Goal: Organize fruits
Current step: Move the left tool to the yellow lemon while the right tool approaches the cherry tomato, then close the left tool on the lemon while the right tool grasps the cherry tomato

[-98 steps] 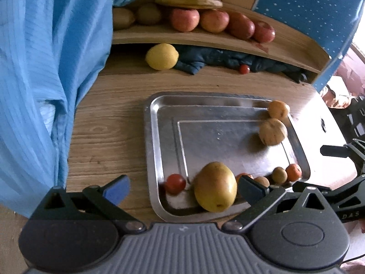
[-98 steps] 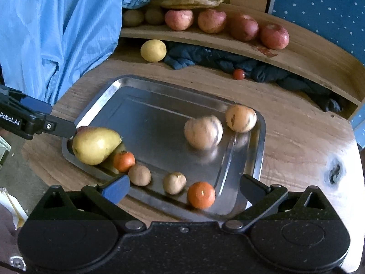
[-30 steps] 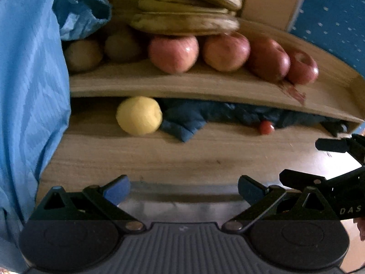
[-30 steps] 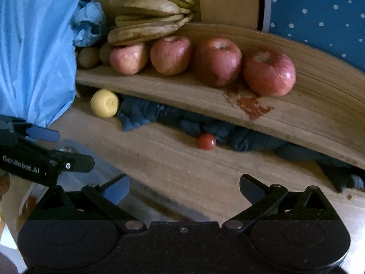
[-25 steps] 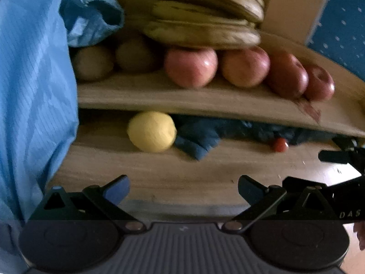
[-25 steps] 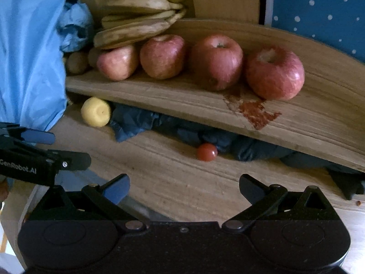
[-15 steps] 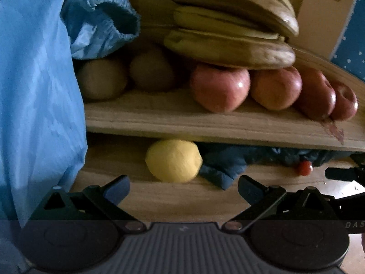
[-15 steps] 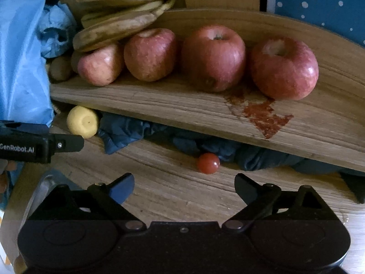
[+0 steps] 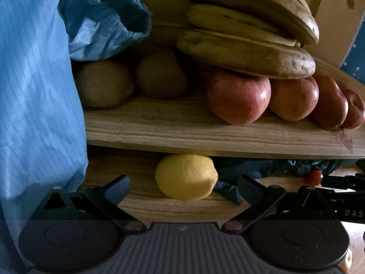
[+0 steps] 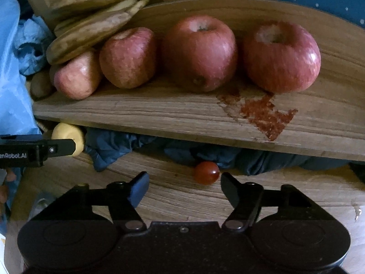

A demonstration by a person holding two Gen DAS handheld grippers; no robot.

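Left gripper (image 9: 183, 188) spread wide before dimpled oval yellow lemon (image 9: 186, 177) under grained wooden shelf (image 9: 205, 134); right gripper (image 10: 183, 186) narrower, near glossy round red cherry tomato (image 10: 206, 172) on wooden desk (image 10: 171, 196).

Low gap under the wooden shelf (image 9: 205, 134), half-filled by dark cloth (image 10: 182, 150) behind.

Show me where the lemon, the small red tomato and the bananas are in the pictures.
lemon (image 9: 186, 177), left wrist view, middle of its yellow skin.
small red tomato (image 10: 206, 172), right wrist view, middle of its visible front.
bananas (image 9: 246, 52), left wrist view, side of the lowest banana.
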